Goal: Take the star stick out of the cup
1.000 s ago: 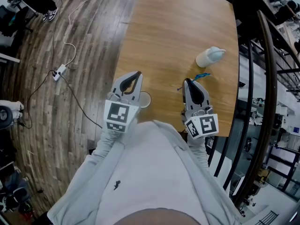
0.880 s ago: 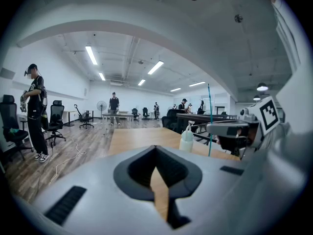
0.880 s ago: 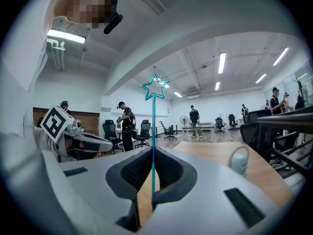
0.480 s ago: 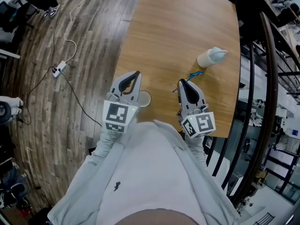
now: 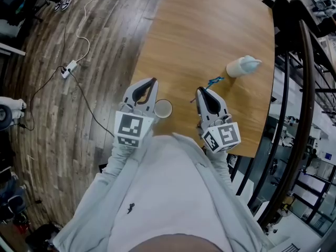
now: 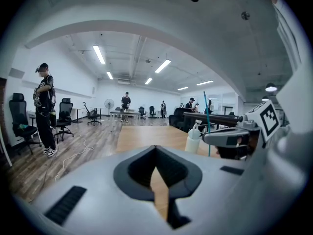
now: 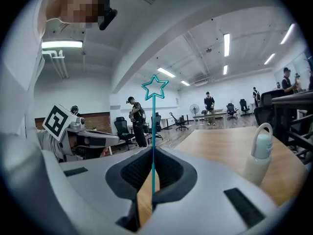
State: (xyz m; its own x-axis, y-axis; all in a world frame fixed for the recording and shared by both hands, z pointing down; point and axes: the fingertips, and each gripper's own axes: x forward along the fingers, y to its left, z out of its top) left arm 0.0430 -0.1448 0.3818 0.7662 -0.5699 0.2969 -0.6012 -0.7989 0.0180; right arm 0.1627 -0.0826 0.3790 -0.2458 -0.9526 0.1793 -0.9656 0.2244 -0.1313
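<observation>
My right gripper [image 5: 199, 90] is shut on the thin teal star stick [image 5: 213, 81], low over the wooden table [image 5: 210, 25]. In the right gripper view the stick [image 7: 152, 131] rises upright from between the closed jaws [image 7: 152, 153], with its star outline at the top. The small pale cup [image 5: 163, 109] stands on the table near its front edge, just right of my left gripper [image 5: 151, 82]. The stick is outside the cup. My left gripper [image 6: 156, 149] looks shut with nothing in it. The cup does not show in its view, but the stick [image 6: 205, 126] does.
A white squeeze bottle [image 5: 241, 67] lies at the table's right side, beyond the star. A black railing [image 5: 299, 62] runs along the right. A power strip with its cable [image 5: 68, 67] lies on the wood floor at left. People and office chairs are far off.
My right gripper has carried the star stick leftward and a little lower, away from the bottle. More of the cup now shows beside the left gripper, which has stayed put.
</observation>
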